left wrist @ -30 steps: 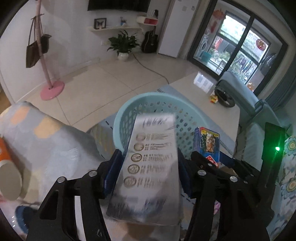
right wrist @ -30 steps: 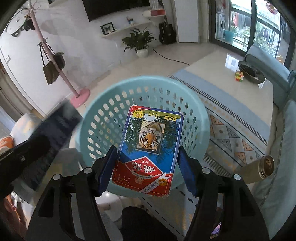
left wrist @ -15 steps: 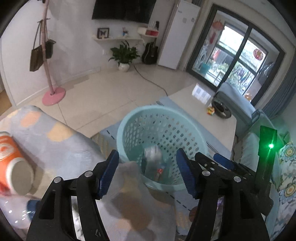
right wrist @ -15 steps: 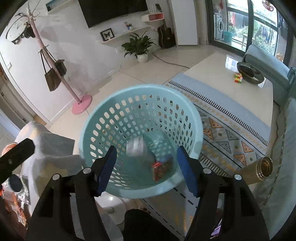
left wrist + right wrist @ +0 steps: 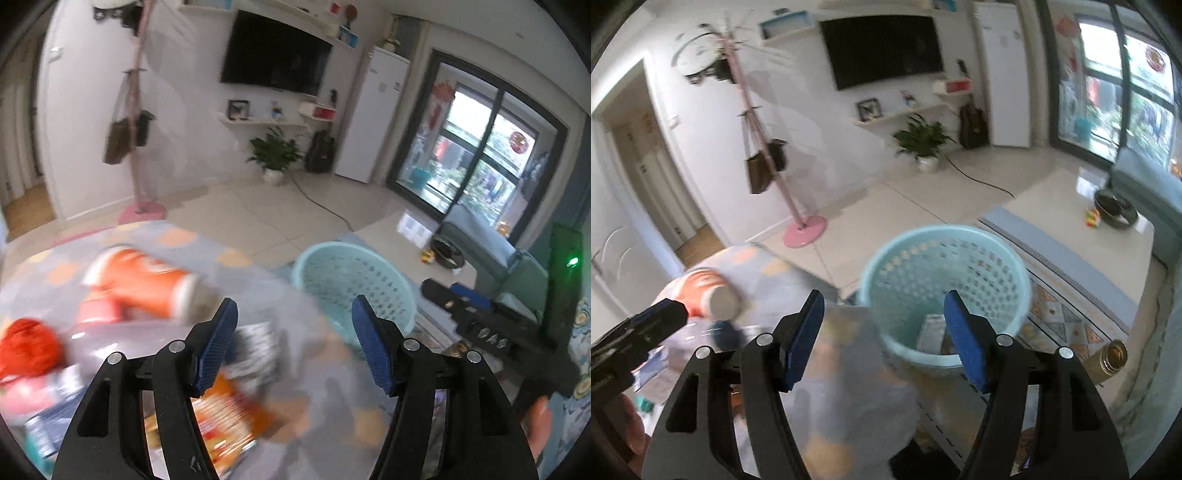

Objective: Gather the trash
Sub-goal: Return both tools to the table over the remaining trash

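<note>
trash left on the patterned cloth (image 5: 258, 280), left of the basket (image 5: 354, 291). left gripper (image 5: 293, 343) is nearer, jaws spread, empty. orange can (image 5: 144, 282) lies on its side beyond its left jaw, long axis left-right, blurred. right gripper (image 5: 882, 339) also spread, empty, near the basket.

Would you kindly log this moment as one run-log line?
left tool: open, empty | right tool: open, empty | basket: packets inside | orange can: lying on table
</note>
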Demonstrator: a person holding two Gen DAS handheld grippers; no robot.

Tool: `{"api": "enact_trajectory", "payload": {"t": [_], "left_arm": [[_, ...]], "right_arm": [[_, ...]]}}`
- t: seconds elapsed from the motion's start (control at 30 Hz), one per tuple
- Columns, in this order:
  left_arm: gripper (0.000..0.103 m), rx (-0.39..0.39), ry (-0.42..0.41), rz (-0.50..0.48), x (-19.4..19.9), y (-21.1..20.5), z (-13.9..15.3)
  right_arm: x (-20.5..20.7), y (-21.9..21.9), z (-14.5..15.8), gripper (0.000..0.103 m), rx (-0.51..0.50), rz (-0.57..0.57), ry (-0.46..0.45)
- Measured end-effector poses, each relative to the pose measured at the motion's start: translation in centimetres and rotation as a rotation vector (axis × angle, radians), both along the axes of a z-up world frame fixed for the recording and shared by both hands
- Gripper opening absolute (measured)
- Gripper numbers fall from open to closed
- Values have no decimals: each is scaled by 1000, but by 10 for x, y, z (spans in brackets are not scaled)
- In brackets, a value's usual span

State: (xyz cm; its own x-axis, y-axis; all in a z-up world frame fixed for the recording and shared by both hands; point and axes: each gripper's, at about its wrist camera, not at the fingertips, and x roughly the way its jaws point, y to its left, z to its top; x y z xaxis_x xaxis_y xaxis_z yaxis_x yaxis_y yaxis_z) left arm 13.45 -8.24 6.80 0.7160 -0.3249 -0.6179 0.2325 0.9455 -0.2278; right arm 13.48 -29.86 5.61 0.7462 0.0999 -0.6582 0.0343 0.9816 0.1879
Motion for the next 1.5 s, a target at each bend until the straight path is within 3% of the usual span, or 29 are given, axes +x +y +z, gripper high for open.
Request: {"api": "enact_trajectory", "payload": {"t": [0.23,0.5,0.7,0.9,1.13,1.5], "left_arm": [[63,-23,-29,162,-58,80,14],[63,67,9,441,-114,174,8],[63,91,80,571,-130,231,-18],[63,133,142,605,-135,260,-50],[59,154,172,621,-149,274,-67],[59,97,210,655,-193,298,-79]], "right_arm": [[-29,76,20,64,-31,151,-61],[-39,164,9,63,-16,367,-52],[-28,219,-17,47,-19,492,5],[-2,253,-41,46,-47,522,73],[-1,267,-57,35,-1,620,151],[-83,275,-53,34,21,847,207]]}}
